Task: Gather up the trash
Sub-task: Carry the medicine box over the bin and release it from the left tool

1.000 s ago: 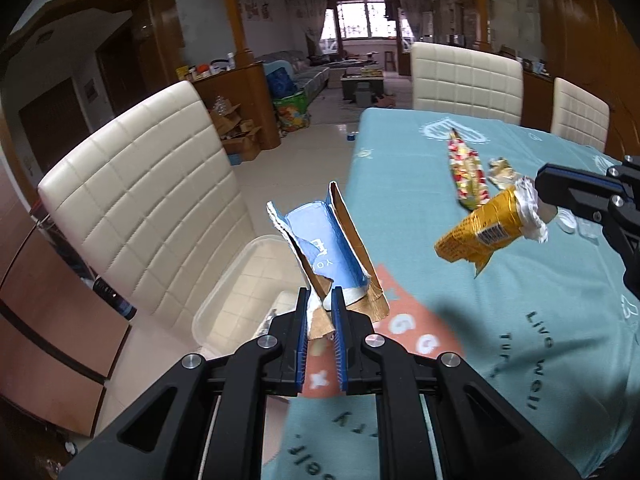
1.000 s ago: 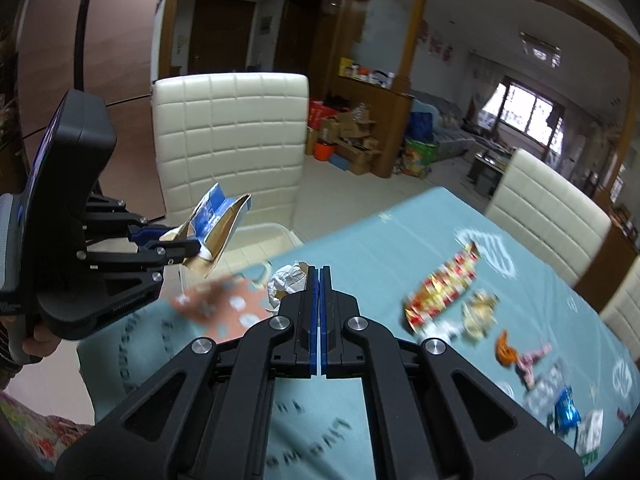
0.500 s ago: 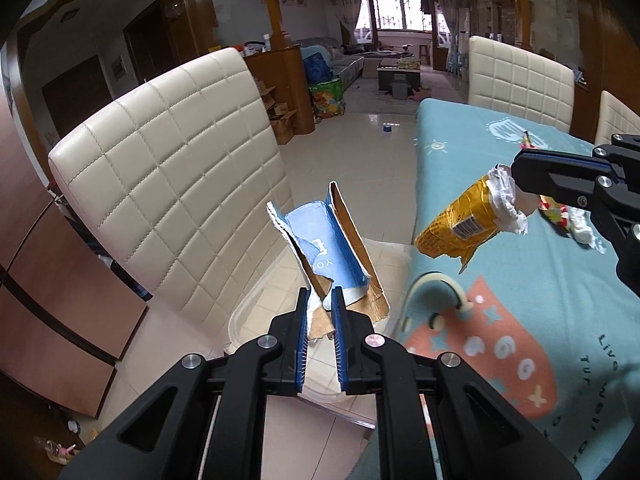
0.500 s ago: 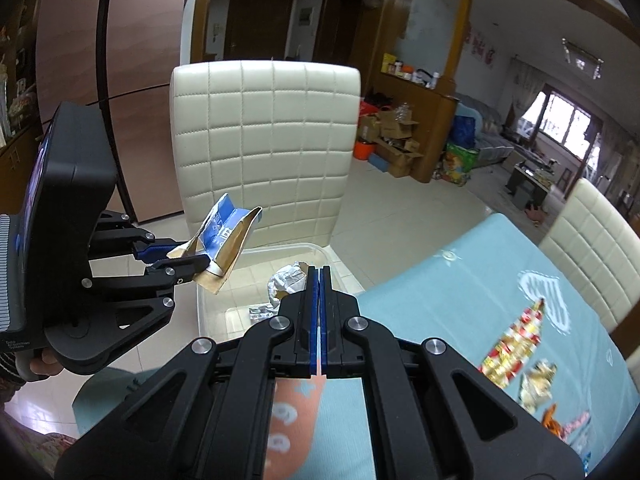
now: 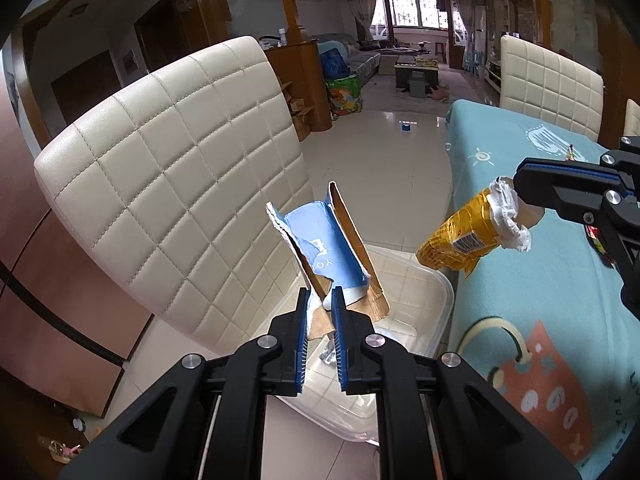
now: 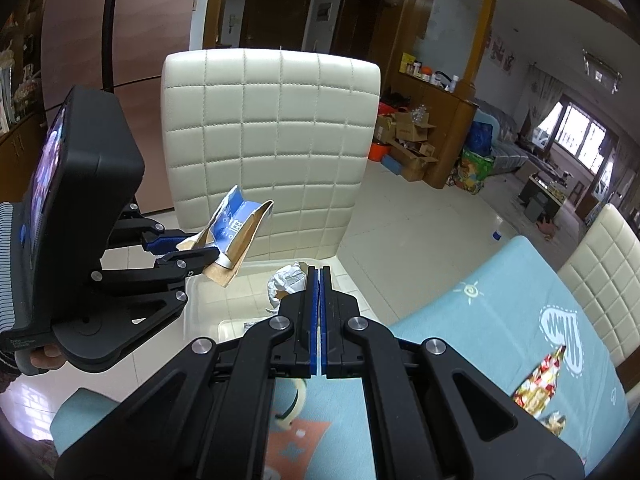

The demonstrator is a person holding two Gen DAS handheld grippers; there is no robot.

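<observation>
Over the clear plastic bin (image 5: 436, 304) on the chair seat, the left gripper (image 5: 320, 316) pinches a torn blue carton (image 5: 328, 256) directly above it — nearer. Rightward, the right gripper (image 6: 319, 280) clamps a yellow wrapper (image 5: 464, 236), its length slanting toward the bin's table-side rim.

We read little here. On the torn blue carton (image 5: 328, 256), the letters "YO" show upside down beside a larger white character, partly cut by the tear. The yellow wrapper (image 5: 464, 236) carries a barcode; its digits are too small for us. On the tablecloth (image 5: 520, 208), along the right edge by the orange patch, we make out only "TU", inverted; the rest blurs out.
</observation>
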